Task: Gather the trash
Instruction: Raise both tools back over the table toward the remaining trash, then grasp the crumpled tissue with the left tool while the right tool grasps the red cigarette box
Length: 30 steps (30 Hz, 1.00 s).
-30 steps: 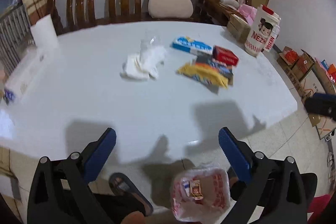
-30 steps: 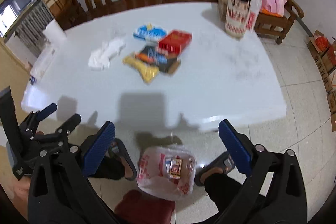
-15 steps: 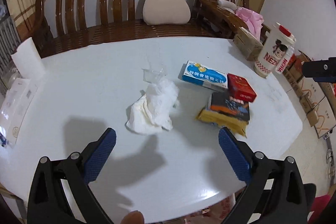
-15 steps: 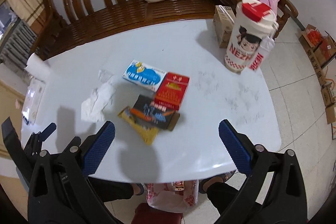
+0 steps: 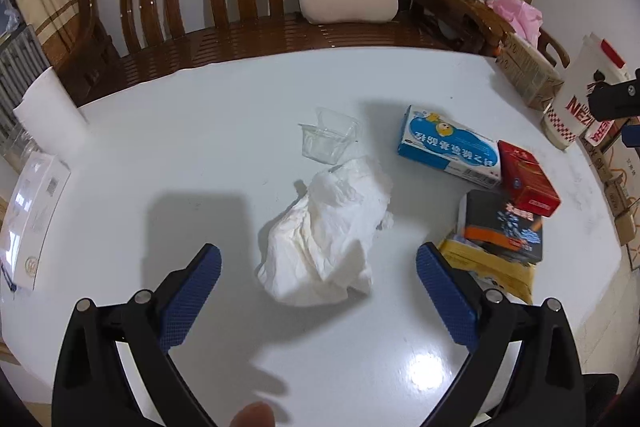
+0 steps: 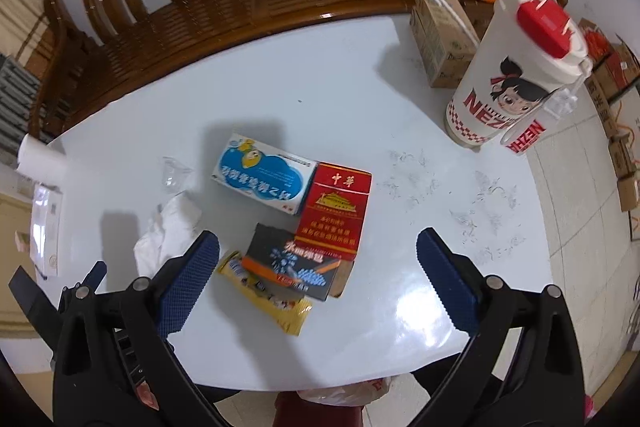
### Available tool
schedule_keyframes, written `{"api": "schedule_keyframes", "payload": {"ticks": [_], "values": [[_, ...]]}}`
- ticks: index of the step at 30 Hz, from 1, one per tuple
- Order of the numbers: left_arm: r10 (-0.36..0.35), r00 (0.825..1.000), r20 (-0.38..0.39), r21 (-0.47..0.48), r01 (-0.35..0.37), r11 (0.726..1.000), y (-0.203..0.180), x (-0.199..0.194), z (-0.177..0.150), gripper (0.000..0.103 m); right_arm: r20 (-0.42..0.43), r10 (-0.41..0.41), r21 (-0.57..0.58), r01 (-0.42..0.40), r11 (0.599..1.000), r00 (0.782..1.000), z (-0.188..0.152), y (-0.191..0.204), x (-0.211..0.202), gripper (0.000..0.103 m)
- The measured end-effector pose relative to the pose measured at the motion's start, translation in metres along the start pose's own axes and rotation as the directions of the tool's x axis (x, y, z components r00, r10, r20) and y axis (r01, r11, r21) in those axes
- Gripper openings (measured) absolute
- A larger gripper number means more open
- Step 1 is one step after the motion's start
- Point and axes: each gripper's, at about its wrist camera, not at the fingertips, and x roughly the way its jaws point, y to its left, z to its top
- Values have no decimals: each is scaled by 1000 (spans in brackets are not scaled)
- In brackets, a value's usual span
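A crumpled white tissue point(image 5: 326, 231) lies mid-table, with a clear plastic cup point(image 5: 328, 139) just behind it. My left gripper point(image 5: 318, 301) hangs open above the table, the tissue between and just ahead of its blue pads. To the right sit a blue-and-white box point(image 6: 262, 175), a red box point(image 6: 334, 213), a black packet point(image 6: 288, 263) and a yellow wrapper point(image 6: 266, 297). My right gripper point(image 6: 318, 289) is open over the black packet and the wrapper, holding nothing. The tissue point(image 6: 166, 233) shows beside its left finger.
A tall white cup with a red lid point(image 6: 508, 83) and a cardboard carton point(image 6: 438, 35) stand at the table's far right. A wooden bench point(image 5: 240, 7) with a beige cushion runs behind. White boxes point(image 5: 34, 215) sit at the left edge. A plastic bag point(image 6: 340, 393) lies below the near edge.
Both grippers have moved forward from the table's near edge to above the trash, both staying open. The floor bag has dropped out of the left view.
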Motion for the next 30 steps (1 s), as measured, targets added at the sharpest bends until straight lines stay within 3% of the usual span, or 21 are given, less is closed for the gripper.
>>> {"api": "schedule_keyframes", "payload": {"ticks": [13, 30], "values": [[3, 1000, -29, 10, -3, 1000, -2, 33, 14, 95, -122, 0, 74, 9, 997, 993, 11, -24, 57, 97], [41, 996, -79, 27, -39, 999, -1, 63, 19, 94, -184, -2, 94, 19, 995, 983, 11, -27, 94, 97]]}}
